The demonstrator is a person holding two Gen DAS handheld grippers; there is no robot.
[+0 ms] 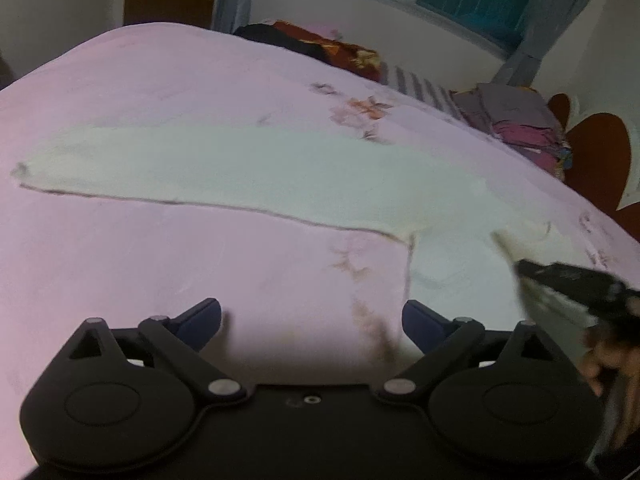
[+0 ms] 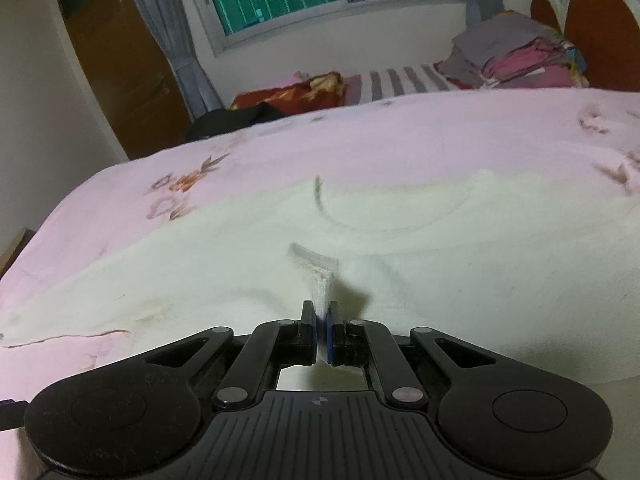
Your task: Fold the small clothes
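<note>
A white knitted garment (image 1: 248,168) lies spread on the pink floral bedsheet (image 1: 160,80), a long sleeve stretching left. My left gripper (image 1: 312,322) is open and empty, just above the sheet in front of the garment's lower edge. My right gripper (image 2: 321,320) is shut on a pinched fold of the white garment (image 2: 240,248) and lifts that bit of edge slightly. In the left wrist view the right gripper (image 1: 524,270) shows at the right, holding the garment's edge.
A stack of folded clothes (image 2: 516,60) sits at the far right near the brown headboard (image 2: 600,28). A red-patterned cloth and a dark item (image 2: 288,96) lie at the bed's far edge. A window and a wooden wardrobe (image 2: 116,60) stand behind.
</note>
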